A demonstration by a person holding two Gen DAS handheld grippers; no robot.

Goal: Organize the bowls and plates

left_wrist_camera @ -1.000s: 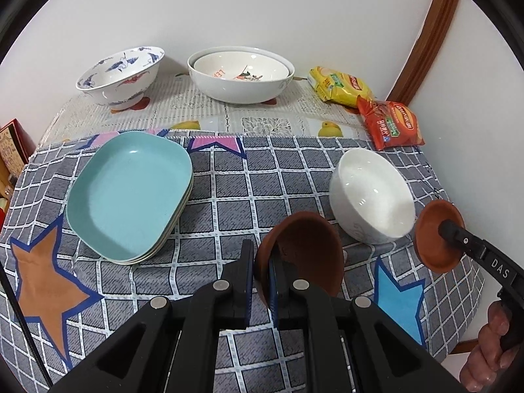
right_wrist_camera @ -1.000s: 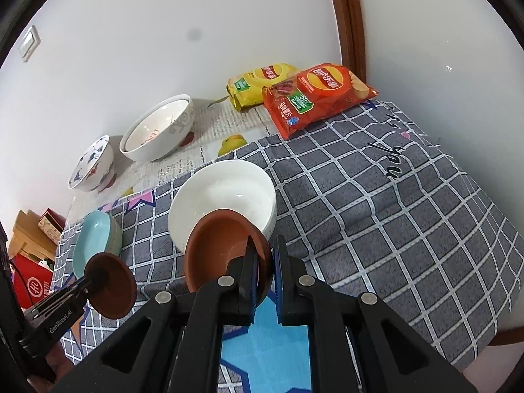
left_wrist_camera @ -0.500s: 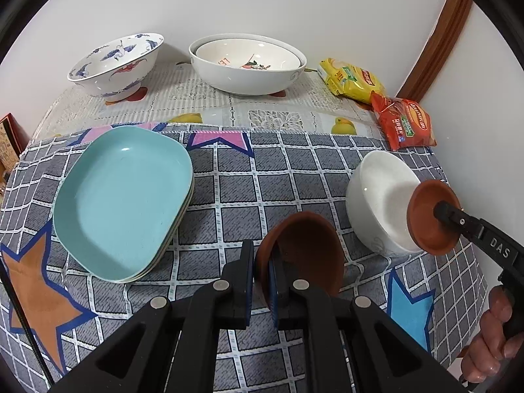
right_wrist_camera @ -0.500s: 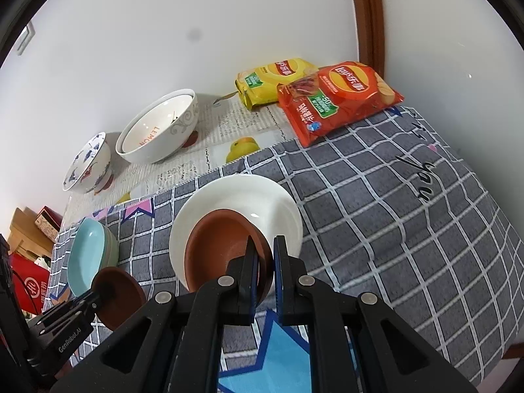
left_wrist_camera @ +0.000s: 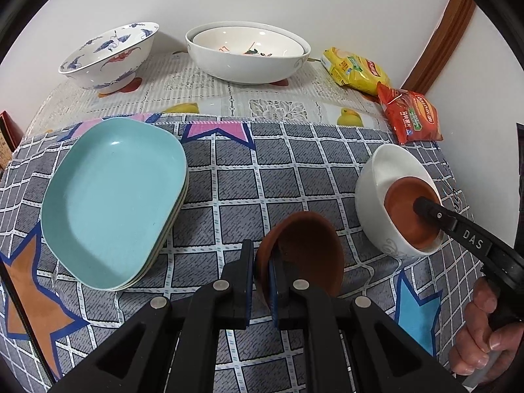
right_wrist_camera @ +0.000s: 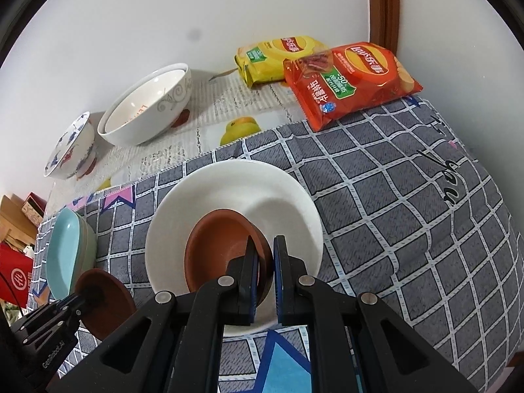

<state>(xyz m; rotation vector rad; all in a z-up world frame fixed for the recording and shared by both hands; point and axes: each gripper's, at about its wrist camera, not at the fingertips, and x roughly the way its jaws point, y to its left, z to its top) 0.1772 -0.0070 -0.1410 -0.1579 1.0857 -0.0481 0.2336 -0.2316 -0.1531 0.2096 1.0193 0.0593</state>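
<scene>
My left gripper is shut on the rim of a brown bowl, held just above the checked cloth; the same bowl shows at lower left of the right wrist view. My right gripper pinches the rim of a second brown bowl, which sits inside the white bowl. The left wrist view shows that pair at right, brown bowl in white bowl. Stacked turquoise plates lie at left.
At the back stand a blue-patterned bowl and two nested white bowls. Yellow and red chip bags lie at the back right by the wall. A hand holds the right gripper at the table's right edge.
My right gripper moved forward and down with its brown bowl, from beside the white bowl to inside it. My left gripper, with its brown bowl, came slightly lower and closer to the table.
</scene>
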